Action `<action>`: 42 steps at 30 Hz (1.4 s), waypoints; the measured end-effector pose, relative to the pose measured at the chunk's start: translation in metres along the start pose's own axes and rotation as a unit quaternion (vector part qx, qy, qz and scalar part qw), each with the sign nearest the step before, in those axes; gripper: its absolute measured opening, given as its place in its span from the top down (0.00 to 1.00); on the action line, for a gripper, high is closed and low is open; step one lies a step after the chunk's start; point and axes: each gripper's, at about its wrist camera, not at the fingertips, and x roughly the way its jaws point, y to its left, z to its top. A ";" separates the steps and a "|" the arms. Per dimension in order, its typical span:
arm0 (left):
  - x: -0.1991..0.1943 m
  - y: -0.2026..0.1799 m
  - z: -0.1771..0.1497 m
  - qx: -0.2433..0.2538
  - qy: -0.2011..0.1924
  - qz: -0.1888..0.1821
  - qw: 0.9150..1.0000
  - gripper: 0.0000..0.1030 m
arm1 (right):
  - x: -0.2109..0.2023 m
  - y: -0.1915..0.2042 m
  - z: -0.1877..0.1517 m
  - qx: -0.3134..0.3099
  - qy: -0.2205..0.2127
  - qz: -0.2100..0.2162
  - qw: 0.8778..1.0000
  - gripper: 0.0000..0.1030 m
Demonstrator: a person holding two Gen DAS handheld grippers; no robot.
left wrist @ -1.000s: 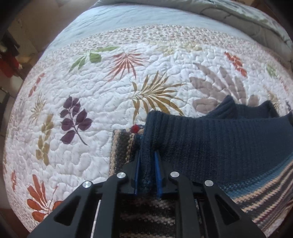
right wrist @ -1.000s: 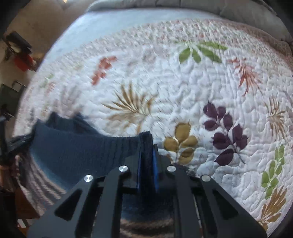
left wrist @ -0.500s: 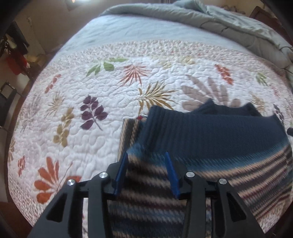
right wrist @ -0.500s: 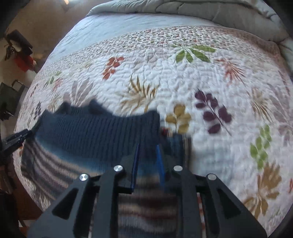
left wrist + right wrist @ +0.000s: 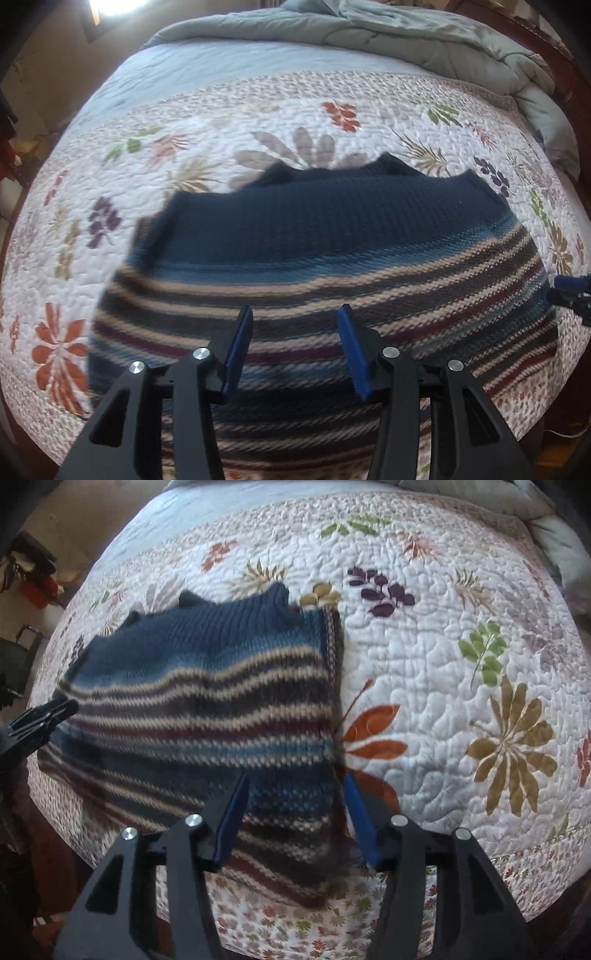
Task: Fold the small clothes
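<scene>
Claws [image 5: 295, 332] agape above sweater [image 5: 332, 251]

Left gripper [image 5: 295, 325]: black frame, blue-padded fingers [image 5: 242, 339], jaws spread wide, nothing held between them; angled forward and downward. Right gripper [image 5: 293, 794]: same build, blue-padded fingers [image 5: 360, 812], jaws likewise spread wide and holding nothing; same forward, downward tilt. Each gripper's tip shows at the edge of the other's wrist view.
</scene>
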 end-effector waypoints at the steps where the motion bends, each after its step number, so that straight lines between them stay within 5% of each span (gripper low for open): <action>1: 0.006 -0.003 0.000 0.001 0.007 0.000 1.000 0.53 | 0.004 -0.002 -0.001 -0.001 0.005 0.005 1.000 0.47; 11: 0.039 -0.009 -0.008 0.017 0.030 0.013 0.999 0.49 | 0.043 -0.031 -0.008 0.055 0.031 0.073 0.995 0.43; 18: 0.041 -0.003 -0.008 0.005 0.027 -0.003 1.000 0.49 | 0.050 -0.018 -0.006 0.038 0.035 0.052 0.997 0.42; 22: 0.040 -0.001 -0.009 0.002 0.024 -0.008 1.000 0.49 | 0.051 -0.009 -0.004 0.051 0.037 0.081 0.995 0.68; 26: 0.040 -0.002 -0.008 0.001 0.025 -0.009 1.000 0.49 | 0.044 0.000 -0.005 0.060 0.030 0.084 0.994 0.78; 34: 0.027 0.007 -0.011 -0.005 0.015 -0.031 0.999 0.49 | 0.013 0.003 -0.005 0.092 0.003 0.116 0.989 0.83; 42: -0.007 0.051 -0.021 -0.036 -0.006 -0.048 0.998 0.48 | -0.056 0.066 0.021 0.021 -0.057 0.131 0.990 0.83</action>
